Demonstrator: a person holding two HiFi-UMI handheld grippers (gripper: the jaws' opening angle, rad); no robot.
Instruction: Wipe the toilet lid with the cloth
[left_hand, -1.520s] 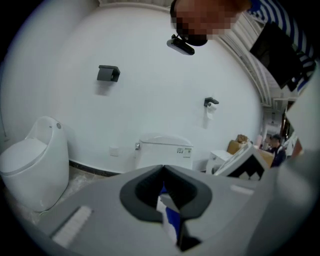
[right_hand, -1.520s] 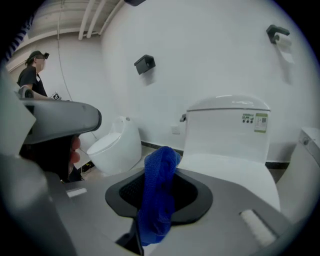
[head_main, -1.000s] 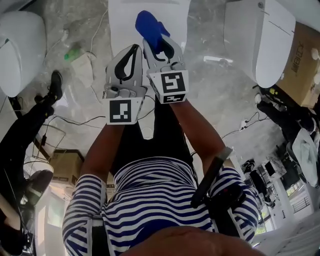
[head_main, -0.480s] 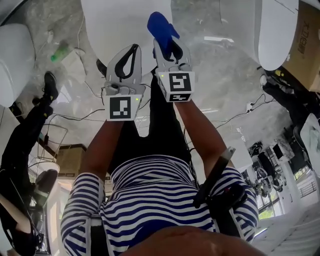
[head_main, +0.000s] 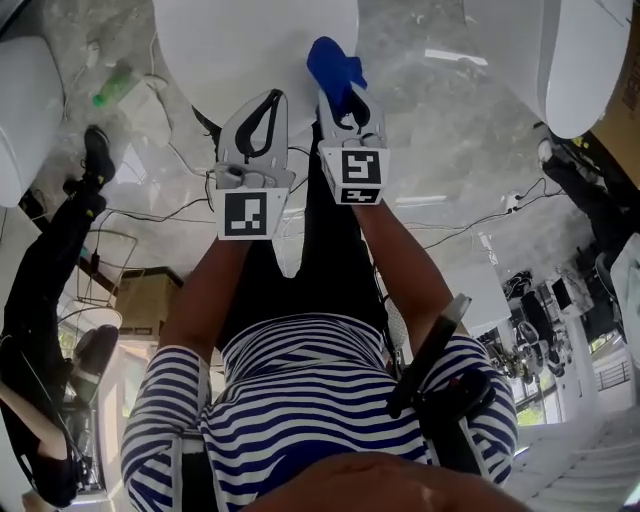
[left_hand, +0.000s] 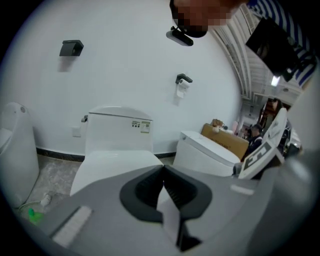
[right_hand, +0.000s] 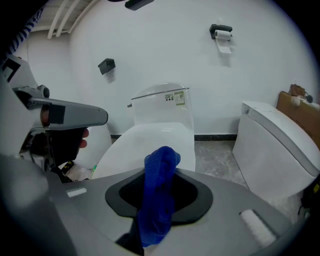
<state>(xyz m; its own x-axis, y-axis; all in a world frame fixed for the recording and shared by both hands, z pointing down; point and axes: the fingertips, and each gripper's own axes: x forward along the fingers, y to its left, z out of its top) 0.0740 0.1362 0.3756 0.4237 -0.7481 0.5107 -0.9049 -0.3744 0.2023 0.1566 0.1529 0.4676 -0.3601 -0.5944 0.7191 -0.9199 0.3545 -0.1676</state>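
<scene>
The white toilet lid (head_main: 250, 50) lies closed ahead of me, and both gripper views also show it (left_hand: 112, 167) (right_hand: 155, 142) below the tank. A blue cloth (head_main: 335, 68) sticks up from my right gripper (head_main: 347, 98), which is shut on it just short of the lid's near right edge. The right gripper view has the cloth (right_hand: 159, 195) hanging between the jaws of the right gripper (right_hand: 160, 175). My left gripper (head_main: 268, 100) is beside it, over the lid's front edge. Seen in its own view, the left gripper (left_hand: 163, 172) has its jaws shut with nothing between them.
A second toilet (head_main: 585, 60) stands to the right and another white fixture (head_main: 20, 110) to the left. A green bottle (head_main: 112, 85), cables (head_main: 150, 215) and a person's black shoe (head_main: 95, 160) lie on the marble floor at the left. A cardboard box (right_hand: 300, 107) sits far right.
Both grippers have moved forward towards the toilet, so the lid now shows wider at the top of the head view. The cloth stays gripped in the right gripper.
</scene>
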